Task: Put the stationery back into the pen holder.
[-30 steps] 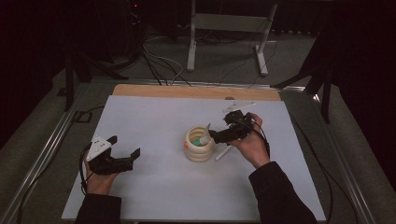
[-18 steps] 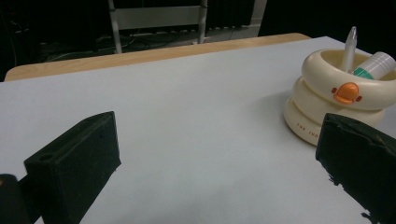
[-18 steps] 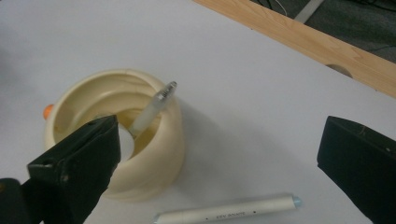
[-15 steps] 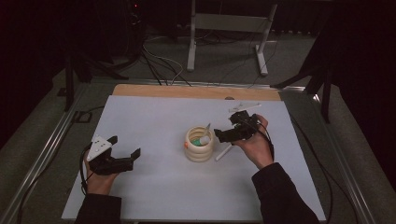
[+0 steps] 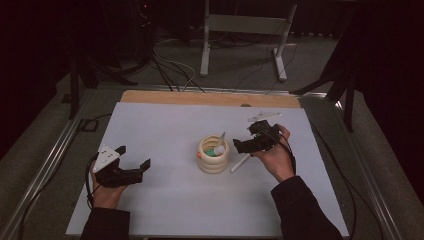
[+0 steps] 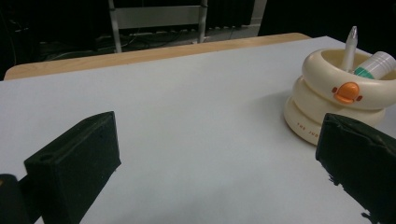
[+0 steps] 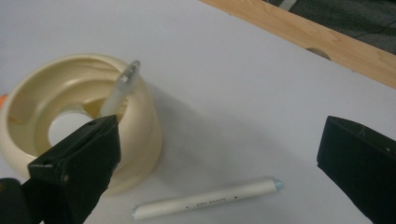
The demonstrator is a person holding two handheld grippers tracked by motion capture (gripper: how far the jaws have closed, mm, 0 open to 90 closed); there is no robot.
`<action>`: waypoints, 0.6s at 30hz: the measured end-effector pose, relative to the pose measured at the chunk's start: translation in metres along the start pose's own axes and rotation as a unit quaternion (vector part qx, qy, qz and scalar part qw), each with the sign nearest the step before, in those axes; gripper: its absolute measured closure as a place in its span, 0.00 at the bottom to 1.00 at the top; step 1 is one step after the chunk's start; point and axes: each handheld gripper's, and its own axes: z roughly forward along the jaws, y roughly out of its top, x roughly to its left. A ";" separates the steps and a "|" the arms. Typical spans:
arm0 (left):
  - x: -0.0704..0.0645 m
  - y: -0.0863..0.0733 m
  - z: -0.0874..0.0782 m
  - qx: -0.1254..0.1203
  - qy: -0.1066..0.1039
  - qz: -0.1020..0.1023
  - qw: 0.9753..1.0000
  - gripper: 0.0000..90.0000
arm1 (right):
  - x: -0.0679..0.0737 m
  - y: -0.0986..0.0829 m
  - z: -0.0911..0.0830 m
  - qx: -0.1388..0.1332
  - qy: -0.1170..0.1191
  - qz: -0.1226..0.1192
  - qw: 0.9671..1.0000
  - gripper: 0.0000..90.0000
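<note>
Work: pens go into the cup (image 5: 213,155), judging by the two that already stand in it; one pen (image 7: 208,202) lies loose on the table (image 5: 165,125).
Pen place: flat on the table, just beside the cup's base on the right gripper's side.
Pen axis: it runs across the right gripper view, nearly in line with the gap between the jaws, so I judge the wrist must turn before closing.
Right gripper (image 5: 248,145): jaws wide apart, empty, hovering above the pen.
Left gripper (image 5: 134,160): jaws apart, empty, well apart from the cup.
Nearer hand: the right, clearly.
</note>
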 end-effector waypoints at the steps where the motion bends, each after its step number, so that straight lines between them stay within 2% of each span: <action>1: 0.000 0.000 0.000 0.000 0.000 0.000 1.000 0.00 | 0.000 -0.001 0.000 0.001 -0.001 -0.001 1.000 0.00; 8: 0.000 0.000 0.000 0.000 0.000 0.001 1.000 0.00 | -0.002 -0.005 0.003 0.006 -0.005 0.002 1.000 0.00; 18: 0.000 0.000 -0.001 -0.001 0.000 0.000 1.000 0.00 | -0.005 -0.019 0.017 0.027 -0.018 0.022 0.999 0.00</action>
